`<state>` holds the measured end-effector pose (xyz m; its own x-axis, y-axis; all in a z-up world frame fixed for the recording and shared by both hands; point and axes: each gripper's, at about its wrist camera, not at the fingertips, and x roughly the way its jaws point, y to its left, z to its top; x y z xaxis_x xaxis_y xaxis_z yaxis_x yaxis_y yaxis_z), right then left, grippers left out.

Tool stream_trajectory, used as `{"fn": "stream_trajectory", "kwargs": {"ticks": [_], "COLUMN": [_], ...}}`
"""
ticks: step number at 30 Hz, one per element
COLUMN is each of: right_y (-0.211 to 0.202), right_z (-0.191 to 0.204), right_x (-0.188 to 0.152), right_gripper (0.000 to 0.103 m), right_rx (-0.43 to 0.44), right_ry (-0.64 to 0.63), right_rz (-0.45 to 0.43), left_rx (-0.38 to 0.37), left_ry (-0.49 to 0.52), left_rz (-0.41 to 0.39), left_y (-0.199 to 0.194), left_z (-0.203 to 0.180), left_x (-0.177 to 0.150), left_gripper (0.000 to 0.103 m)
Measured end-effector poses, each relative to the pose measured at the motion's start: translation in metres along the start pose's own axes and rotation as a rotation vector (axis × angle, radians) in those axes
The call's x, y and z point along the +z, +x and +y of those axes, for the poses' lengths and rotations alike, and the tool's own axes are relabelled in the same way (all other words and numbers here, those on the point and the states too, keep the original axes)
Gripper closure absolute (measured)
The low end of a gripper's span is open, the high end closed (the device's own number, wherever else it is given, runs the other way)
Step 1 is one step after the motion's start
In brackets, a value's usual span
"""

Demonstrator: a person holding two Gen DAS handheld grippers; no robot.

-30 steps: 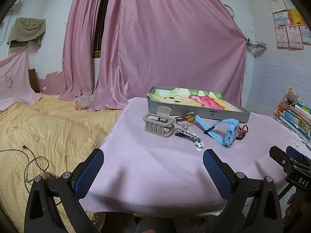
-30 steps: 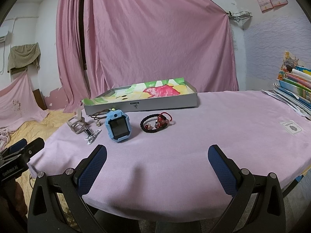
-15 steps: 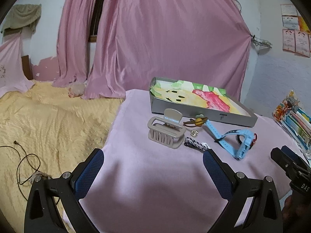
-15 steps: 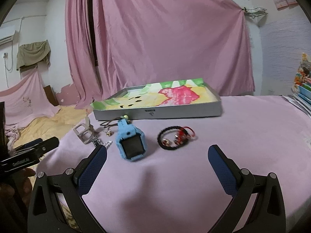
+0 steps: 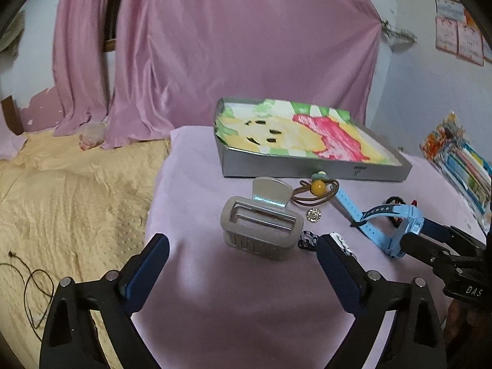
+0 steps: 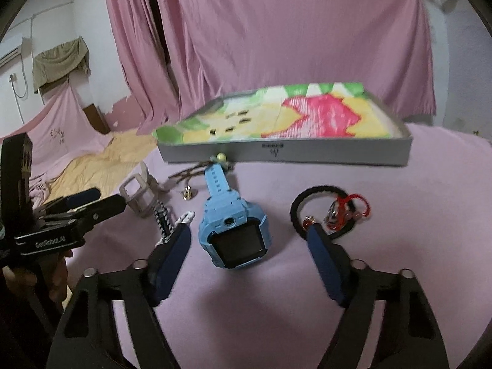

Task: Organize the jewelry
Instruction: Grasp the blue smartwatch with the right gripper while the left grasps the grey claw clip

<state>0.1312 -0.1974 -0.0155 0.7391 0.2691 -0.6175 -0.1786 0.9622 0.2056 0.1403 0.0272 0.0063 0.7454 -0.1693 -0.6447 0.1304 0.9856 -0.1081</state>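
A light-blue plastic child's smartwatch (image 6: 233, 230) with a dark square screen is laid on the pink tablecloth (image 6: 399, 246), its strap stretched toward a shallow grey cardboard tray (image 6: 307, 153) lined with a green, yellow and pink drawing. The watch is framed between the blue-padded fingers of the right gripper (image 6: 249, 240), whose jaws are spread wide and grasp nothing. To the watch's right a black cord bracelet with red thread and beads (image 6: 329, 212) is seen; to its left lie a black-and-white patterned hair clip (image 6: 163, 218), a small gold stud (image 6: 187, 193) and a beige plastic claw hair clip (image 5: 261, 230). A brown hair tie with a yellow bead (image 5: 316, 189) is placed just before the tray. The left gripper (image 5: 243, 258) is held over the claw clip, jaws released and empty. "GenRobot.AI" is printed on its body; "DAS" is legible on the right one. A small mark on the tray wall cannot be read. Pink curtains (image 5: 215, 46) are hung behind, and a yellow bedspread (image 5: 61, 200) is spread at the left.
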Motion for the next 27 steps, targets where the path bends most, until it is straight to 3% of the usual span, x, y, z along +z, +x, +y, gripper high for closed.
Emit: {"fn": "stream_trajectory", "kwargs": {"ticks": [3,9,16,21,27], "right_y": [0.009,0.021,0.024,0.025,0.022], "right_z": [-0.001,0.002,0.007,0.008,0.005], "right_x": [0.001,0.004,0.007,0.008,0.005], "right_gripper": [0.045,0.045,0.047,0.062,0.063], "right_rx": [0.014,0.026,0.014,0.000,0.028], "right_ry": [0.003,0.005,-0.020,-0.038,-0.030], "right_rz": [0.044,0.097,0.115,0.116,0.102], "left_rx": [-0.012,-0.043,-0.070,-0.068,-0.086], "left_ry": [0.016,0.042,0.058,0.057,0.030], "left_rz": [0.033,0.088,0.132,0.128,0.112], "left_y": [0.009,0.025,0.037,0.038,0.032], "left_z": [0.001,0.000,-0.004,-0.006,-0.006], "left_x": [0.005,0.009,0.012,0.012,0.007], "left_gripper": [0.015,0.023,0.044,0.044,0.047]}}
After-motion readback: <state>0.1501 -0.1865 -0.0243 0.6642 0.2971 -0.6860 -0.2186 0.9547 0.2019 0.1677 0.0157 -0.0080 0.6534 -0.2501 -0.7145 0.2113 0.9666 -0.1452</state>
